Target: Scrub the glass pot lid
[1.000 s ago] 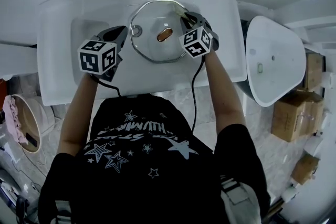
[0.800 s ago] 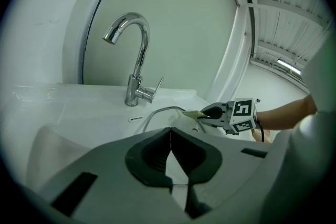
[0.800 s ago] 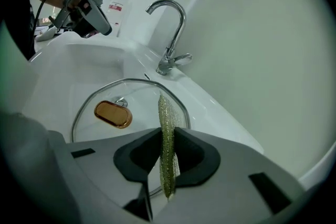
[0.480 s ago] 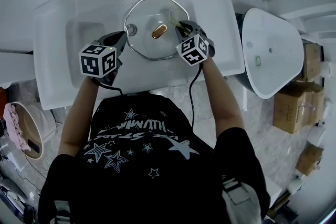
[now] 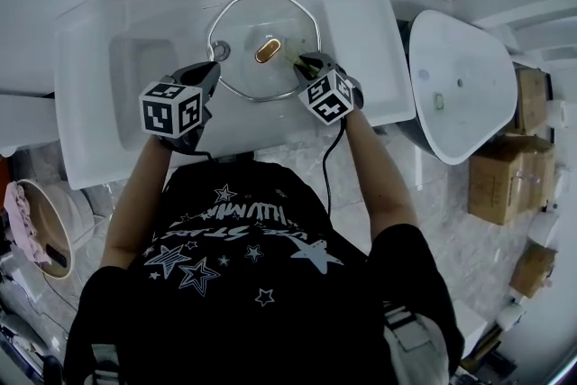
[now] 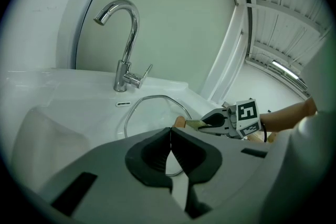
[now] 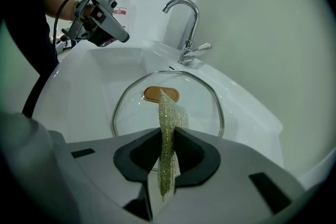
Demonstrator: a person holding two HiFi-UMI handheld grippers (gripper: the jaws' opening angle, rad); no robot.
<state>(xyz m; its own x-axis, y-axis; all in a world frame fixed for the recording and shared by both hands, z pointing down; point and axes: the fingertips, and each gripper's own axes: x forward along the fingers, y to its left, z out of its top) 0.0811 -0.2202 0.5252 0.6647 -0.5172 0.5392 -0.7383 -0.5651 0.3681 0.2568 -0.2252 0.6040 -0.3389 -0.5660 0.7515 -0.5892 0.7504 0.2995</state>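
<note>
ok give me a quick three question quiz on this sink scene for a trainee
1. True or false: the right gripper holds a cloth.
2. Where does the lid lie? A in the sink; B on the floor; C hung on the tap.
3. Which gripper has its fingers together with nothing between them?

Key: 1 true; 2 A; 3 the left gripper.
</note>
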